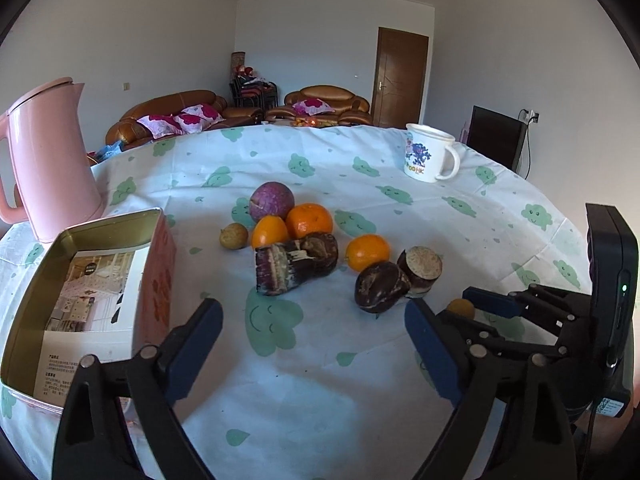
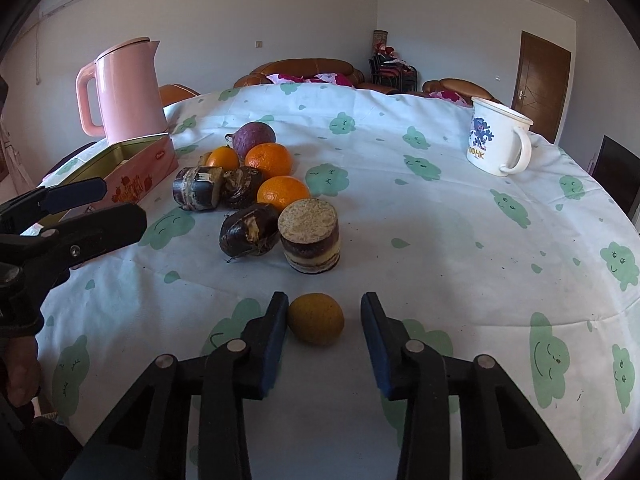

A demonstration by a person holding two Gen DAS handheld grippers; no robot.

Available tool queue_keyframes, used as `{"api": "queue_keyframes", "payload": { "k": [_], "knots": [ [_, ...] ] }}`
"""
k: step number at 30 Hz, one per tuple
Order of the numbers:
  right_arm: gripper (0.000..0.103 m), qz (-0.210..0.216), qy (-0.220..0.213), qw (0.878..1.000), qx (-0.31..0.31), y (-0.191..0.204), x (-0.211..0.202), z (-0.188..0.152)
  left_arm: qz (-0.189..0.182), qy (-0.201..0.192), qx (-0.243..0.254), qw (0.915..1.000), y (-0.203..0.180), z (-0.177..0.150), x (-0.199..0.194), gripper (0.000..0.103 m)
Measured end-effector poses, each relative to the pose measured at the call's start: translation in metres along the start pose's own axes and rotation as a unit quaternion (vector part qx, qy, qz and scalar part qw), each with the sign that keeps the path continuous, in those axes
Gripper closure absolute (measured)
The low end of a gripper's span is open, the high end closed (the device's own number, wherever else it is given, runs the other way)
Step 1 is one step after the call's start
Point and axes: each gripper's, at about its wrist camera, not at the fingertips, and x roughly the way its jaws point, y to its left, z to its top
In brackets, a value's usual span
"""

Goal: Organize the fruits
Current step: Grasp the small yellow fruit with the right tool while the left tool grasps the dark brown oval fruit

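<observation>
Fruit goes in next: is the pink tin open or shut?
Open: the tin has no lid on, and its inside shows only a printed leaflet, no fruit.

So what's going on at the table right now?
A person is sorting fruit with two handheld grippers. The right gripper has its jaws either side of a small yellow-brown fruit lying on the tablecloth. One pad touches it and the other shows a gap, so it isn't gripped yet. The left gripper is open and empty, facing the oranges and dark cane pieces, next to the open tin box.
</observation>
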Motion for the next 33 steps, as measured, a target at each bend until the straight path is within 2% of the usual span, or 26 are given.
{"api": "queue_keyframes", "payload": {
  "k": [2, 4, 6, 7, 16, 18, 21, 23, 33],
  "knots": [
    [0.074, 0.005, -0.002, 1.0, 0.002, -0.001, -0.002, -0.001, -0.016, 0.013, 0.001, 0.9998, -0.004, 0.003, 0.008, 0.019],
    [0.074, 0.004, -0.008, 1.0, 0.006, -0.003, -0.004, -0.001, -0.024, 0.025, 0.001, 0.9994, -0.008, 0.005, 0.015, 0.02],
    [0.074, -0.004, -0.013, 1.0, 0.01, -0.007, -0.005, -0.001, -0.035, 0.041, 0.003, 0.9985, -0.013, 0.007, 0.023, 0.028],
    [0.074, -0.009, -0.015, 1.0, 0.013, -0.01, -0.006, -0.001, -0.04, 0.051, 0.008, 0.9979, -0.016, 0.008, 0.028, 0.029],
    [0.074, -0.003, -0.028, 0.999, 0.028, -0.022, -0.01, -0.002, -0.041, 0.099, 0.047, 0.9931, -0.042, 0.013, 0.062, 0.036],
    [0.074, 0.0, -0.03, 0.999, 0.027, -0.022, -0.01, -0.002, -0.044, 0.107, 0.049, 0.992, -0.043, 0.014, 0.069, 0.048],
    [0.074, 0.002, -0.032, 0.999, 0.025, -0.021, -0.01, -0.003, -0.048, 0.12, 0.042, 0.9907, -0.04, 0.016, 0.076, 0.056],
    [0.074, 0.002, -0.036, 0.999, 0.024, -0.021, -0.011, -0.003, -0.054, 0.122, 0.038, 0.9903, -0.039, 0.016, 0.077, 0.062],
    [0.074, 0.002, -0.057, 0.998, 0.024, -0.021, -0.017, -0.004, -0.053, 0.084, 0.033, 0.9945, -0.033, 0.012, 0.059, 0.064]
  ]
}}
